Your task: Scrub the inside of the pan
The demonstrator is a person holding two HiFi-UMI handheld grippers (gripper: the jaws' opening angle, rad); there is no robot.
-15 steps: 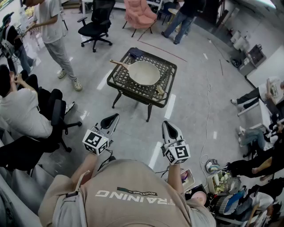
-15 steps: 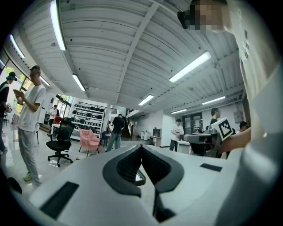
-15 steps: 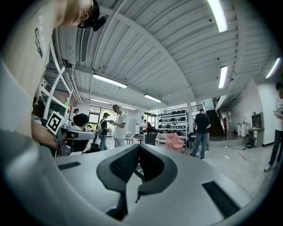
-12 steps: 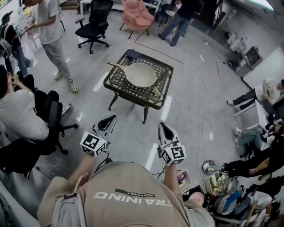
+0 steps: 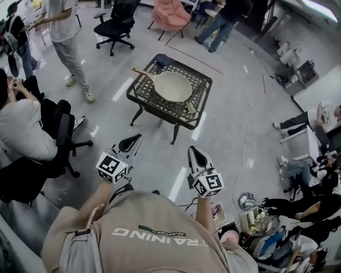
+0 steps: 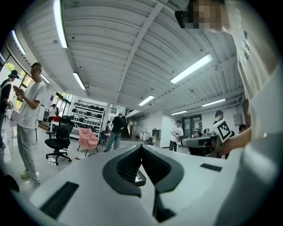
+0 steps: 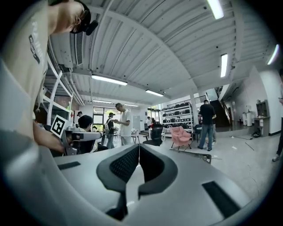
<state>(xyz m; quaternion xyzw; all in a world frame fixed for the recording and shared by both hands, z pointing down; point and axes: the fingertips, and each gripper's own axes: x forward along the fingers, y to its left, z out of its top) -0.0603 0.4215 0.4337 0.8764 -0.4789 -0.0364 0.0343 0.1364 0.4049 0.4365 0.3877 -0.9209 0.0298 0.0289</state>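
A cream pan (image 5: 172, 86) with a wooden handle (image 5: 142, 74) sits on a black lattice table (image 5: 144, 96) a few steps ahead on the floor. A small scrubber (image 5: 190, 109) lies at the table's near right corner. My left gripper (image 5: 136, 139) and right gripper (image 5: 192, 150) are held level in front of my body, well short of the table. Both are shut with nothing between the jaws. In the left gripper view the left gripper (image 6: 141, 146) has its pads meeting at the tip. The right gripper (image 7: 139, 145) looks the same in the right gripper view.
A dark cloth (image 5: 162, 62) lies at the table's far corner. People sit on office chairs at the left (image 5: 24, 133) and at the right (image 5: 303, 122). A black chair (image 5: 114, 24) and a pink armchair (image 5: 169, 16) stand beyond the table. Cables and bags (image 5: 256, 218) lie at the right.
The view has swayed a little. Both grippers stay shut and in about the same place before my body.
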